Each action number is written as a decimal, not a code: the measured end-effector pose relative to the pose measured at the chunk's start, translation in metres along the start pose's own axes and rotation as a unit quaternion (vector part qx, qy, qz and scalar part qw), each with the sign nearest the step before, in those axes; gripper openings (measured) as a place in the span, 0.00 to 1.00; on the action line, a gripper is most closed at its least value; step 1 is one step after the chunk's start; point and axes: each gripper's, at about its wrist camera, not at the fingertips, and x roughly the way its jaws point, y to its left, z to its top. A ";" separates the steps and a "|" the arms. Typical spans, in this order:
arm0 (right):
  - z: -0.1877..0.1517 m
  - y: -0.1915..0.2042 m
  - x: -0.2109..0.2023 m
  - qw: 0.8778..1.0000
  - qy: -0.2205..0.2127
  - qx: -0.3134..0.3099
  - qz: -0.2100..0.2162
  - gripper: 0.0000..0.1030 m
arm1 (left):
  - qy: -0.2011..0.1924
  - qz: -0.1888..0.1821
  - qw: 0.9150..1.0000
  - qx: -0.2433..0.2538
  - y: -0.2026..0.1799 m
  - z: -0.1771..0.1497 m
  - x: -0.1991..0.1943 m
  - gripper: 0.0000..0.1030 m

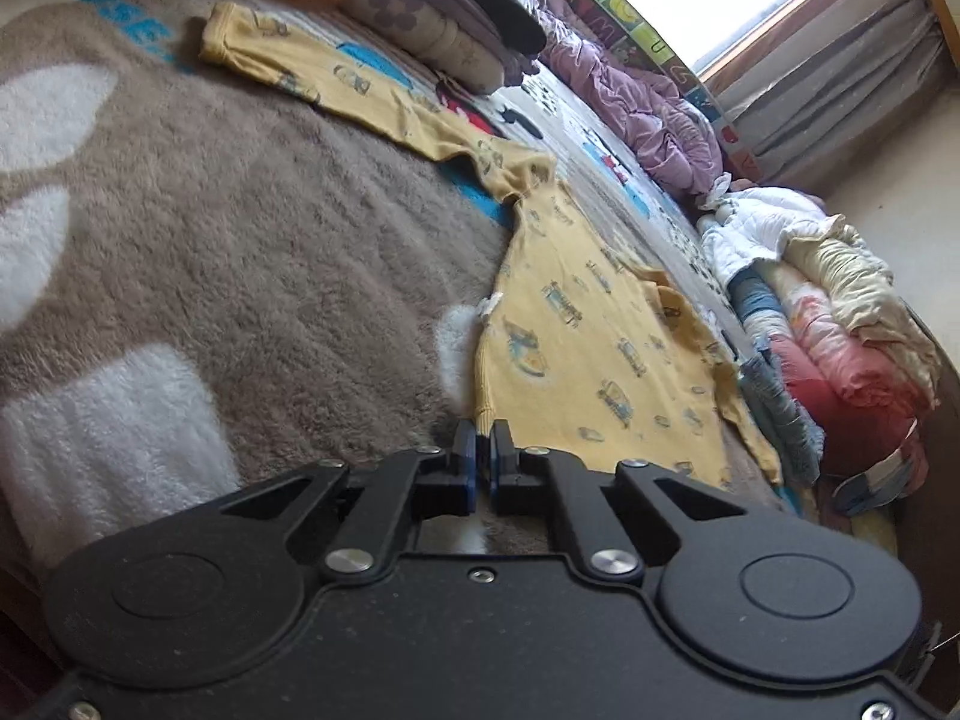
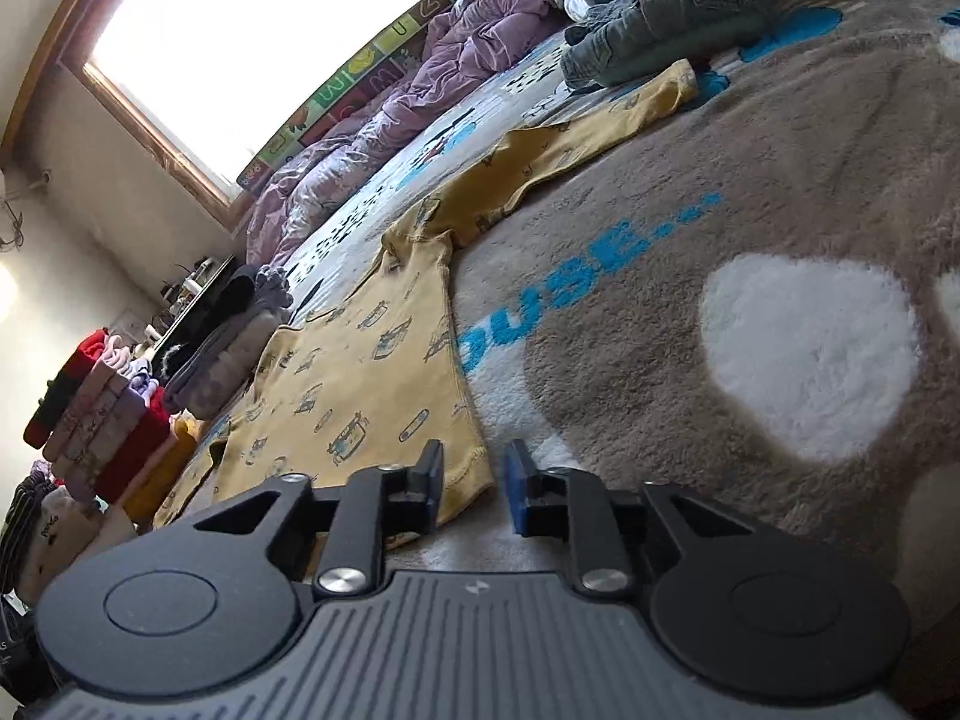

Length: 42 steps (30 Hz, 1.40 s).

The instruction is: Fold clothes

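Fleece blanket (image 1: 240,252) carries spread yellow shirt (image 1: 588,348).

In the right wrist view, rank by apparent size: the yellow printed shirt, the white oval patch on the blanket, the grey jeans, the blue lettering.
1. yellow printed shirt
2. white oval patch
3. grey jeans and blue lettering look alike; the jeans lie farther off, so their true rank is unsure.

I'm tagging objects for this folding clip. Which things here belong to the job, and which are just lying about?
In the job:
yellow printed shirt
left gripper, fingers nearly shut at the hem corner
right gripper, open at the other corner

Lying about:
purple quilt
jeans
folded stack
fleece blanket
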 end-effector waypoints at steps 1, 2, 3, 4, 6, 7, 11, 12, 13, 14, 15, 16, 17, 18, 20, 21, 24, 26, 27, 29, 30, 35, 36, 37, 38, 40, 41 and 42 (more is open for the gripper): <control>0.002 -0.002 -0.005 1.000 -0.006 0.023 0.013 0.06 | -0.011 -0.013 1.000 -0.009 -0.003 0.004 -0.007 0.01; 0.005 -0.004 -0.011 0.998 -0.015 0.048 0.027 0.06 | -0.017 -0.022 0.999 -0.016 -0.005 0.008 -0.011 0.01; 0.008 -0.006 -0.017 0.996 -0.023 0.073 0.041 0.06 | -0.021 -0.024 0.999 -0.019 -0.006 0.011 -0.013 0.01; 0.010 -0.007 -0.020 0.995 -0.026 0.086 0.050 0.06 | -0.023 -0.024 0.999 -0.021 -0.007 0.013 -0.013 0.01; 0.012 -0.010 -0.020 0.995 -0.029 0.088 0.043 0.06 | -0.012 -0.006 1.000 -0.019 -0.004 0.008 -0.006 0.01; 0.012 -0.013 -0.019 0.995 -0.026 0.093 0.039 0.06 | -0.006 0.004 1.000 -0.018 -0.003 0.006 -0.001 0.01; 0.008 -0.022 -0.013 0.993 -0.010 0.112 0.029 0.06 | 0.008 0.001 0.999 -0.036 0.004 0.000 0.004 0.01; 0.007 -0.021 -0.014 0.993 -0.012 0.114 0.037 0.06 | -0.001 -0.009 0.999 -0.032 0.000 0.002 0.000 0.01; 0.009 -0.016 -0.019 0.992 -0.017 0.114 0.051 0.06 | -0.012 -0.021 0.999 -0.026 -0.005 0.005 -0.006 0.01; 0.011 -0.010 -0.024 0.991 -0.024 0.112 0.067 0.06 | -0.021 -0.026 0.999 -0.021 -0.010 0.008 -0.010 0.01; 0.012 -0.005 -0.026 0.992 -0.027 0.099 0.067 0.06 | -0.026 -0.026 0.999 -0.021 -0.013 0.010 -0.012 0.01; 0.014 0.001 -0.027 0.994 -0.027 0.082 0.061 0.06 | -0.026 -0.020 0.999 -0.022 -0.014 0.011 -0.010 0.01; 0.014 0.000 -0.023 0.996 -0.019 0.074 0.048 0.06 | -0.016 -0.001 1.000 -0.021 -0.011 0.009 -0.004 0.01; 0.013 -0.004 -0.017 0.997 -0.007 0.068 0.032 0.06 | -0.003 0.021 1.000 -0.021 -0.008 0.006 0.002 0.01; 0.010 -0.010 -0.009 0.997 0.012 0.071 0.005 0.06 | 0.010 0.040 0.999 -0.025 -0.001 -0.001 0.009 0.01; 0.009 -0.010 -0.010 0.997 0.011 0.071 0.005 0.06 | 0.005 0.035 0.999 -0.026 0.000 -0.001 0.008 0.01; 0.011 0.001 -0.016 0.999 -0.009 0.043 0.019 0.06 | -0.014 0.008 1.000 -0.026 -0.001 0.002 0.004 0.01; 0.013 0.003 -0.020 0.998 -0.020 0.039 0.034 0.06 | -0.020 0.000 1.000 -0.020 -0.003 0.004 0.003 0.01; 0.014 0.003 -0.020 0.999 -0.020 0.035 0.028 0.06 | -0.015 0.008 1.000 -0.022 -0.002 0.002 0.006 0.01; 0.011 -0.007 -0.009 0.999 0.009 0.044 -0.001 0.06 | 0.002 0.031 0.999 -0.031 0.005 -0.001 0.014 0.01; 0.009 -0.011 -0.007 0.998 0.013 0.055 0.000 0.06 | 0.006 0.033 0.999 -0.035 0.009 -0.003 0.015 0.01; 0.017 -0.004 -0.021 0.998 -0.014 0.056 0.040 0.06 | -0.021 -0.013 0.999 -0.038 0.000 0.008 0.002 0.01; 0.019 -0.001 -0.024 0.997 -0.022 0.052 0.048 0.06 | -0.013 0.003 1.000 -0.028 0.000 0.007 0.006 0.01; 0.018 -0.001 -0.019 0.999 -0.012 0.035 0.025 0.06 | -0.004 0.021 1.000 -0.016 0.000 0.005 0.011 0.01; 0.016 -0.002 -0.011 1.000 0.005 0.013 -0.010 0.06 | 0.006 0.038 0.999 -0.013 0.002 0.001 0.016 0.02; 0.011 -0.008 -0.001 0.999 0.015 0.015 -0.030 0.06 | 0.015 0.055 0.998 -0.010 0.006 -0.003 0.020 0.03; 0.011 -0.004 -0.001 0.999 0.012 0.004 -0.034 0.08 | 0.013 0.056 0.998 -0.001 0.003 -0.002 0.019 0.03; 0.013 0.001 -0.004 0.999 0.007 -0.012 -0.037 0.11 | 0.013 0.059 0.998 0.011 -0.001 0.000 0.017 0.04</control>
